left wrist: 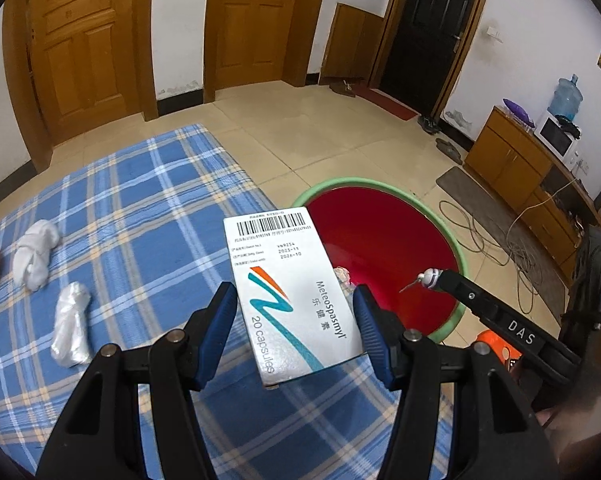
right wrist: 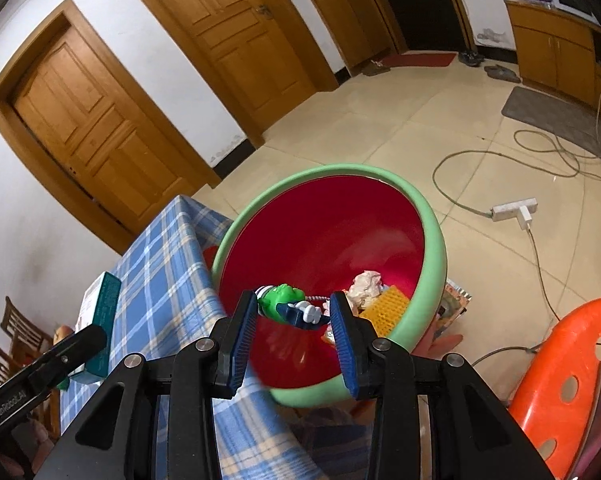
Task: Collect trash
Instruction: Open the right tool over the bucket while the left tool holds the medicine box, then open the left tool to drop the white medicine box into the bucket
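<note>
**Left wrist view.**
- Left gripper (left wrist: 296, 320): jaws closed on a white medicine box (left wrist: 290, 288), printed "MeteoSpasmyl, 20 capsules", barcode end pointing away. The box is held above the edge of the counter (left wrist: 140, 200), which carries a blue plaid cloth, and its far end reaches towards the bin.
- Trash bin (left wrist: 458, 248): red inside, green rim, standing on the tiled floor just beside the counter. A little pale paper shows at its bottom.
- Crumpled white tissue (left wrist: 36, 254) and twisted clear plastic wrap (left wrist: 71, 326): both lying on the cloth, well apart from the bin, not yet collected.
- Right gripper (left wrist: 424, 278): only its tip enters from the right, over the bin, with a small striped item at the end.

**Right wrist view.**
- Right gripper (right wrist: 294, 312): jaws part-way apart, gripping a small green figure toy (right wrist: 284, 300) crosswise between the blue pads, directly over the bin's mouth.
- Trash bin (right wrist: 432, 276): tilted in this view; already holds crumpled paper (right wrist: 366, 286) and a yellow grid-pattern piece (right wrist: 384, 306).
- Medicine box (right wrist: 100, 304): seen edge-on at the left, over the counter.

**Progress (judgement).** Partly done: some trash is binned, two items are in hand and ready to drop, and the tissue and wrap remain on the cloth.
</note>
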`<action>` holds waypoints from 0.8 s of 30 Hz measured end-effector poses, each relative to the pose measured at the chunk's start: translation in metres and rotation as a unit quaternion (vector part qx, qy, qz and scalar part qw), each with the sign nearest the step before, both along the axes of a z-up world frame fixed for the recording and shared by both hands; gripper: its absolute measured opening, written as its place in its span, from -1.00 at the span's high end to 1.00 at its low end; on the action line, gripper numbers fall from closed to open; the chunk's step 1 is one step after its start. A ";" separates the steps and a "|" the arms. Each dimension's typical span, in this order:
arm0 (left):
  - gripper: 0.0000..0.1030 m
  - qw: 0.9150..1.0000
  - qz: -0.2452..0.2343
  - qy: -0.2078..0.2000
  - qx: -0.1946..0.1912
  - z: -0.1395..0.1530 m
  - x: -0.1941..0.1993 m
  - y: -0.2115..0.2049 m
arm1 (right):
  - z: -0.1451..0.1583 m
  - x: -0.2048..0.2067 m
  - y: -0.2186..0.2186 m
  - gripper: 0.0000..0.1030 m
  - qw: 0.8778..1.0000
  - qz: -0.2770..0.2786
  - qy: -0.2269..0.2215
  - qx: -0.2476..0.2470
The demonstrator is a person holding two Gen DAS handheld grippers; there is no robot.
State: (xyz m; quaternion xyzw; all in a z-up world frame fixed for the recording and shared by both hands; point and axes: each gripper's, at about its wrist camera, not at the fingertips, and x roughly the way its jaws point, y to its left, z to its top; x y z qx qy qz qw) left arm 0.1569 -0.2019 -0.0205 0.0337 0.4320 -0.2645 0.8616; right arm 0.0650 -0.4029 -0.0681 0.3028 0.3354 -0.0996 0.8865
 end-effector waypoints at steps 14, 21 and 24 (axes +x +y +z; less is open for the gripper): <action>-0.17 0.999 -0.022 0.012 0.022 -0.020 0.017 -0.045 | -0.004 -0.003 -0.022 0.24 1.000 -0.007 -0.021 0.021; -0.18 0.998 -0.047 0.020 0.030 -0.030 0.021 -0.071 | 0.000 -0.014 -0.028 0.24 0.999 -0.020 -0.023 0.017; -0.18 0.998 -0.057 0.021 0.025 -0.031 0.020 -0.078 | 0.001 -0.017 -0.030 0.24 0.999 -0.025 -0.024 0.020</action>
